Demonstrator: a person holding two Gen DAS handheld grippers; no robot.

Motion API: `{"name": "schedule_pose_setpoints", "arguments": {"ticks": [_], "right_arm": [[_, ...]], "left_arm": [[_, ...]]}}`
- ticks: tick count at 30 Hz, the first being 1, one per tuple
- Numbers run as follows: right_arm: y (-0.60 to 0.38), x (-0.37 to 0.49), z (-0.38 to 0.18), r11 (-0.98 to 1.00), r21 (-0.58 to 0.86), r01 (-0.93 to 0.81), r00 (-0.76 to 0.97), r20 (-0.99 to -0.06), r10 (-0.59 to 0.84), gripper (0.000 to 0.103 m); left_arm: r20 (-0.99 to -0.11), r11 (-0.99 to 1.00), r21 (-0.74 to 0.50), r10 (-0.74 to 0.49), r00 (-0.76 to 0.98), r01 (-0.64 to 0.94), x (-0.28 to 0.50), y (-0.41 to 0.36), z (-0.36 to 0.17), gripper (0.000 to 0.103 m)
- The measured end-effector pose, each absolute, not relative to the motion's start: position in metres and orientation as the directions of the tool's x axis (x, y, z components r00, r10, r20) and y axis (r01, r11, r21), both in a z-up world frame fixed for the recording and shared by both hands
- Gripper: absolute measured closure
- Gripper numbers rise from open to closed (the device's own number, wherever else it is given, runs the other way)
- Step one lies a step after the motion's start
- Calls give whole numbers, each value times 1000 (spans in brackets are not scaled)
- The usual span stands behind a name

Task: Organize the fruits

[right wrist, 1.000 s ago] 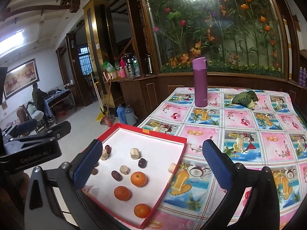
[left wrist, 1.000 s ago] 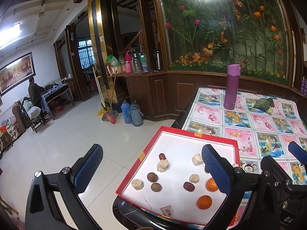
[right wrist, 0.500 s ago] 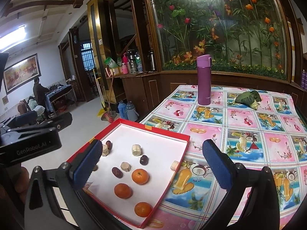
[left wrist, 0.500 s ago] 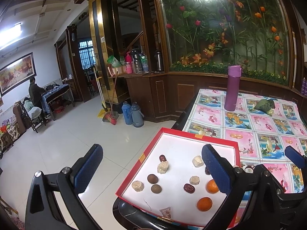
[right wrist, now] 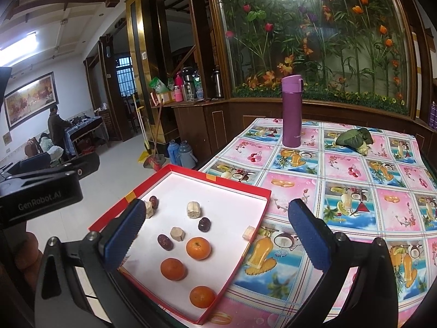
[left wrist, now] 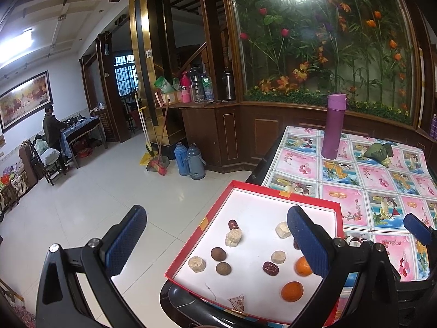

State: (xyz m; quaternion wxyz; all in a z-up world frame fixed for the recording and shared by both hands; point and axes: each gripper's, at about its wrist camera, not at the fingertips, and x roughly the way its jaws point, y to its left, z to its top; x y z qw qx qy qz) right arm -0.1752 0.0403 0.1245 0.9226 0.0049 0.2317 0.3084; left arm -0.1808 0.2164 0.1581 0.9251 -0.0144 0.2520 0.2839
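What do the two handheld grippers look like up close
Both are black plastic. The left gripper and right gripper each carry two fingers with dark blue, dotted-texture pads and silver screws at the joints. The left one's body reads "GenRobot.AI" in grey. No cables or sleeves show.

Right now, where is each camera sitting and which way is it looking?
Left wrist: on the left gripper, over the table's left edge, looking forward across the red tray and floor.
Right wrist: on the right gripper, looking across the tray and tablecloth; the left gripper's body shows at far left.
Both share: tray, oranges, purple bottle.
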Motion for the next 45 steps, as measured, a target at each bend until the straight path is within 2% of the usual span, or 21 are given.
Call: {"name": "schedule_pose_setpoints", "arguments": {"ticks": [45], "right_arm": [[57,-180,126,811,114,-574,709,-427,561,0]], "left_arm": [[-463,855,86,489,739,-512,-185,229,153,0]]}}
